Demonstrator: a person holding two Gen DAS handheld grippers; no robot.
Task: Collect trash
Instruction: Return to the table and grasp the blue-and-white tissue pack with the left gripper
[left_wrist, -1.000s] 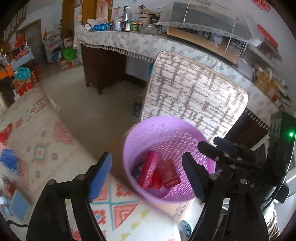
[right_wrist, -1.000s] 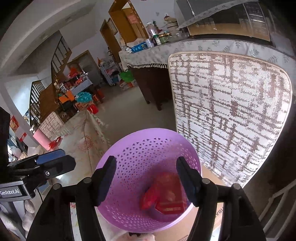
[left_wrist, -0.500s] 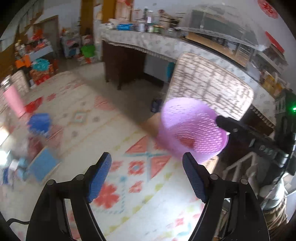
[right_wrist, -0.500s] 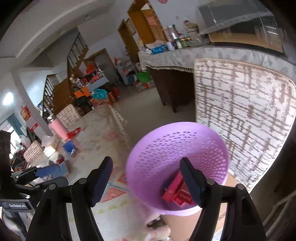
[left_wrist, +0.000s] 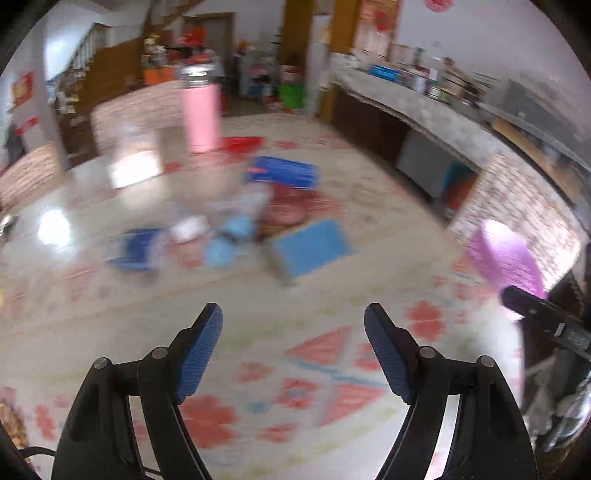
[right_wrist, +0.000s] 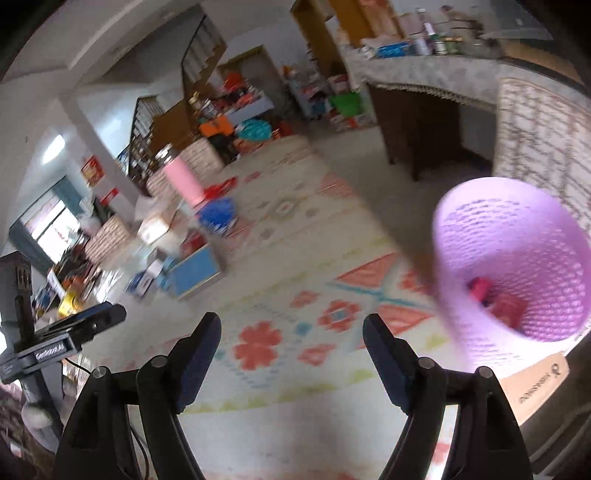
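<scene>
Patterned tablecloth (left_wrist: 332, 354), cream with red and blue motifs, covers the work surface in a cluttered room with a long counter (right_wrist: 424, 70) behind. Left gripper (left_wrist: 293, 350) hangs over bare cloth with its blue pads spread and nothing between them. Right gripper (right_wrist: 291, 354) likewise hangs over bare cloth; its jaws are opening, with nothing between them. Purple perforated basket (right_wrist: 517, 266) stands at the cloth's right edge on a cardboard box (right_wrist: 535, 384), just in front of a woven chair back (right_wrist: 543, 129); red packets (right_wrist: 498, 299) lie in its bottom. Remaining litter (heavily blurred in both views) lies scattered farther along the cloth: a light-blue box (left_wrist: 308, 247), a dark-blue packet (left_wrist: 284, 173) beyond it, and a smaller blue packet (left_wrist: 133, 251) to the left. A tall pink bottle (left_wrist: 201, 114) stands upright behind this litter
</scene>
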